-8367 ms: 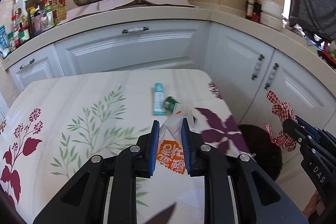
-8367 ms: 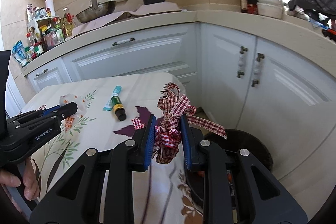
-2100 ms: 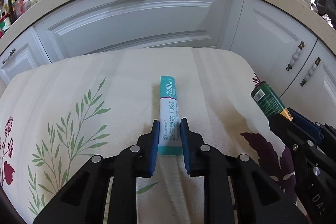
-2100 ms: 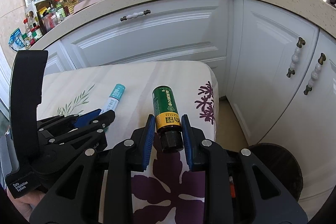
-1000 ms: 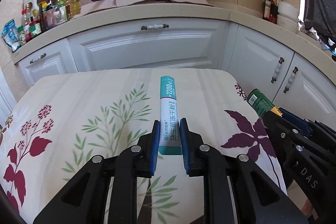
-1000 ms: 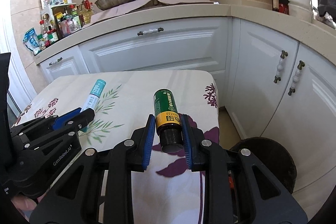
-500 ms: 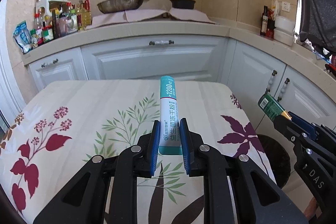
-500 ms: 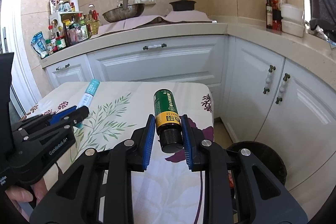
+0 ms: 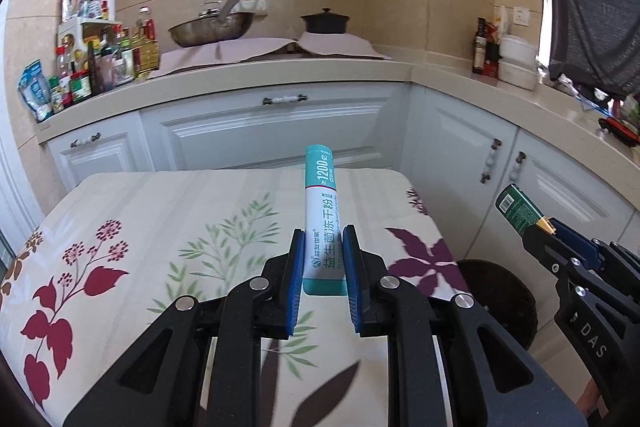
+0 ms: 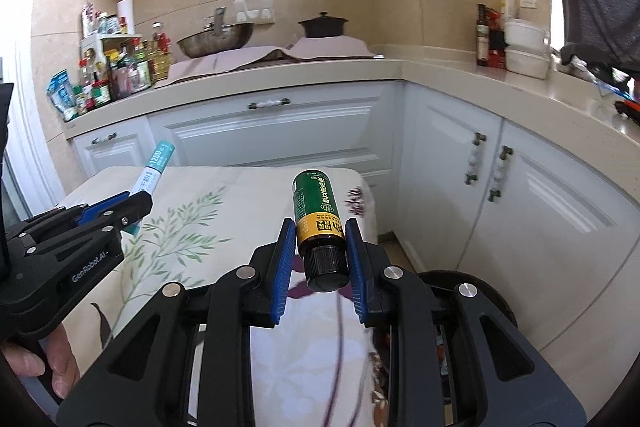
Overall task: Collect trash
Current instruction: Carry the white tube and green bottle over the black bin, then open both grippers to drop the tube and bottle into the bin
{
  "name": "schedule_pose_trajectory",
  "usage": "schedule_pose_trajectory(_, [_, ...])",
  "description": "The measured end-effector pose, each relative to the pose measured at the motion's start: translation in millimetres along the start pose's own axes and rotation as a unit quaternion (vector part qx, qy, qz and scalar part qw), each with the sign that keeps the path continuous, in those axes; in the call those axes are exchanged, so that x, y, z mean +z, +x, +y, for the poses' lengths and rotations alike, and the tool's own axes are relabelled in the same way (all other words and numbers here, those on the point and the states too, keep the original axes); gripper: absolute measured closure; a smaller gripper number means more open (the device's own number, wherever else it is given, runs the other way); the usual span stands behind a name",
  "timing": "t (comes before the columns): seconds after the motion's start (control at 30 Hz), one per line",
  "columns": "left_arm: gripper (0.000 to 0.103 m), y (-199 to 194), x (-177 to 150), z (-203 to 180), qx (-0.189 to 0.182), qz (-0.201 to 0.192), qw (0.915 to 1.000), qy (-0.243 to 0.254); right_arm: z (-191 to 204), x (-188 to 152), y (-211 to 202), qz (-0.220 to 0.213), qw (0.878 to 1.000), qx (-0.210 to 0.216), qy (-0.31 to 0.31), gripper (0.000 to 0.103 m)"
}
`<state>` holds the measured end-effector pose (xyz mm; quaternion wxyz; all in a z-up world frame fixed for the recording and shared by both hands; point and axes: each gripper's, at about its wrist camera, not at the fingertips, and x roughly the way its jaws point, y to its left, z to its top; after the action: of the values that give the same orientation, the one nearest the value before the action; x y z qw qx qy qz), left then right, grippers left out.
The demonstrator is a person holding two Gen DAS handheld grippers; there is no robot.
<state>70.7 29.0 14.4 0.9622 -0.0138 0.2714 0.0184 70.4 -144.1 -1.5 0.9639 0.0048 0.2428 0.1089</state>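
Both lifted clear of the table (image 9: 168,211) now (were down on it two seconds back). Left gripper (image 9: 323,269) clamped on tube (image 9: 321,211), right gripper (image 10: 320,253) on bottle (image 10: 318,215). Next up, probably the bin (image 9: 504,291).
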Motion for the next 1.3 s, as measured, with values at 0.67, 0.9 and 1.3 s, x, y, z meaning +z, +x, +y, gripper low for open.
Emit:
schedule_pose_trajectory(0.67, [0.083, 29, -10, -124, -0.092, 0.017, 0.9933, 0.069, -122, -27, -11, 0.011, 0.990, -0.120, 0.076, 0.078])
schedule_pose_trajectory(0.9, [0.083, 45, -14, -151, -0.095, 0.022, 0.9915, 0.086, -140, -32, -4, 0.013, 0.988, -0.129, 0.084, 0.078])
schedule_pose_trajectory(1.3, [0.083, 74, -15, -183, -0.095, 0.032, 0.9895, 0.104, -169, -42, 20, 0.023, 0.985, -0.138, 0.102, 0.078])
